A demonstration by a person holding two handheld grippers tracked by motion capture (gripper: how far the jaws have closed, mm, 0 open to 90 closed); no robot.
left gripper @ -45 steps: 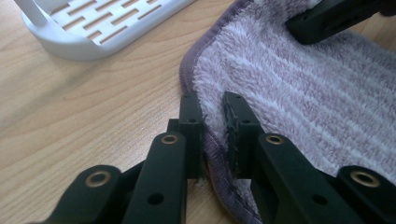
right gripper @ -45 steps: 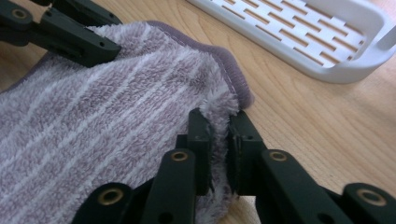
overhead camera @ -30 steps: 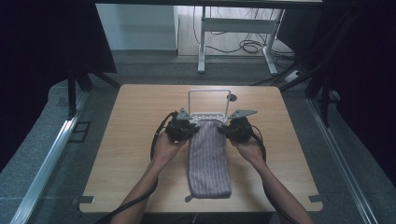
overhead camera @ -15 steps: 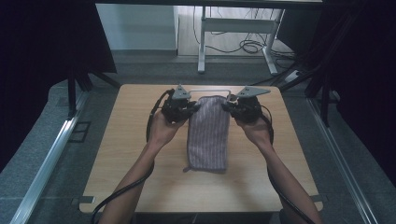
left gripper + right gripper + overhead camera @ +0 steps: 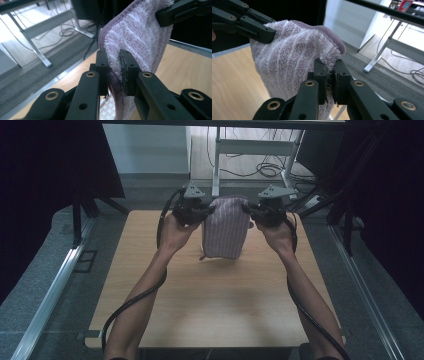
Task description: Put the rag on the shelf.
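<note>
A lilac terry-cloth towel with pale stripes (image 5: 226,227) hangs in the air above the far half of the light wooden table (image 5: 215,305), held up by its two top corners. The left gripper (image 5: 204,210) has its black jaws clamped on the towel's top left corner; the left gripper view shows the pile squeezed between the two pads (image 5: 103,67), with the towel (image 5: 140,40) rising past them. The right gripper (image 5: 250,210) is likewise closed on the top right corner, the fringe of cloth (image 5: 294,65) pinched tight between its jaws. Both grippers sit level with each other near the table's far edge, the towel stretched between them and draping down, its lower edge just above or touching the tabletop; which cannot be told. A person's bare forearms reach in from the near side. Beyond the table, a white metal desk frame (image 5: 250,150) and loose cables (image 5: 265,169) lie on the floor.
</note>
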